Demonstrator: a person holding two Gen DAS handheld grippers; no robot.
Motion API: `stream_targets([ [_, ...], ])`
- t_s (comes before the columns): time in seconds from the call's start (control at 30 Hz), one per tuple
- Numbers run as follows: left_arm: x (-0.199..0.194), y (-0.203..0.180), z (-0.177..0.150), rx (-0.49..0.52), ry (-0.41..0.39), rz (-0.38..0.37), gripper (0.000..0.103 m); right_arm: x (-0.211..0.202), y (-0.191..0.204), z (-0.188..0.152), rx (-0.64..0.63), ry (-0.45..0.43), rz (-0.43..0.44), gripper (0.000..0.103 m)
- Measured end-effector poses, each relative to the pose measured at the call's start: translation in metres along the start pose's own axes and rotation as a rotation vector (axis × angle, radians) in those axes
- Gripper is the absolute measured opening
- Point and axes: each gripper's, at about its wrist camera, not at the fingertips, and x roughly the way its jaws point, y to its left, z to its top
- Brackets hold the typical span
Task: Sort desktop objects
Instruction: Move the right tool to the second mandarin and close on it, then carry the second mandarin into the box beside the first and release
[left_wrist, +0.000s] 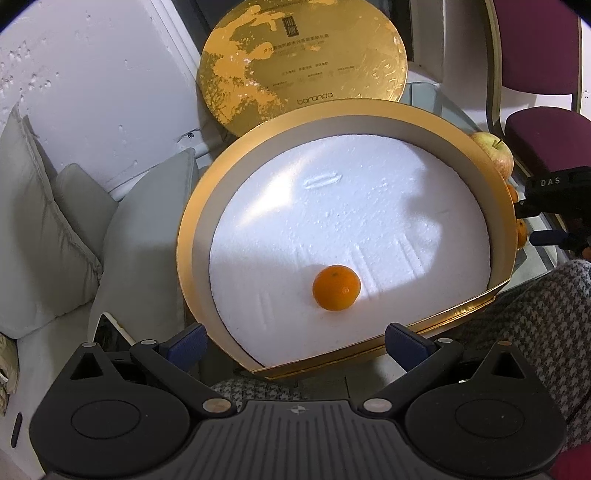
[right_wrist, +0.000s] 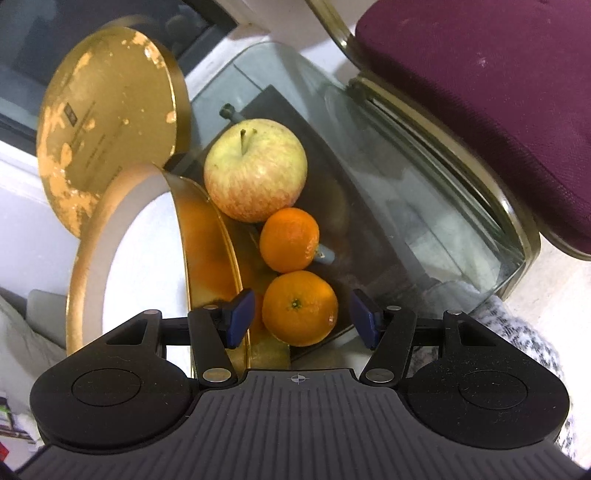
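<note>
A round gold box (left_wrist: 188, 236) with a white foam floor holds one tangerine (left_wrist: 336, 288). My left gripper (left_wrist: 295, 345) hovers open at the box's near rim, nothing between its fingers. In the right wrist view the gold box (right_wrist: 207, 236) stands at the left. Beside it on the glass table (right_wrist: 424, 206) lie an apple (right_wrist: 255, 170) and two tangerines, the far tangerine (right_wrist: 289, 240) and the near tangerine (right_wrist: 300, 308). My right gripper (right_wrist: 301, 319) is open, its blue pads either side of the near tangerine without touching it. The left wrist view also shows the apple (left_wrist: 493, 151) past the box's far right rim.
The box's gold lid (left_wrist: 303, 66) leans upright behind the box. Grey cushions (left_wrist: 48, 229) lie at the left. A maroon chair (right_wrist: 480, 92) stands past the table at the right. A houndstooth sleeve (left_wrist: 524, 317) shows at the lower right.
</note>
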Motion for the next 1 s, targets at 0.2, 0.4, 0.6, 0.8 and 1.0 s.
stream_targets([
  [0.2, -0.001, 0.002, -0.001, -0.003, -0.002, 0.000, 0.102, 0.006, 0.002, -0.001, -0.006, 0.012, -0.010, 0.056],
  [0.4, -0.005, 0.005, -0.004, -0.015, -0.014, -0.003, 0.102, 0.005, -0.002, -0.002, 0.019, 0.006, -0.005, 0.048],
  [0.6, -0.012, 0.014, -0.013, -0.043, -0.028, -0.007, 0.102, -0.017, -0.008, -0.011, 0.049, -0.012, 0.007, 0.048],
  [0.8, -0.013, 0.018, -0.024, -0.058, -0.030, -0.035, 0.102, -0.048, -0.021, -0.027, 0.052, -0.037, -0.022, 0.048],
  [1.0, -0.019, 0.033, -0.029, -0.107, -0.067, -0.062, 0.102, -0.083, -0.001, -0.036, -0.027, -0.118, -0.043, 0.048],
])
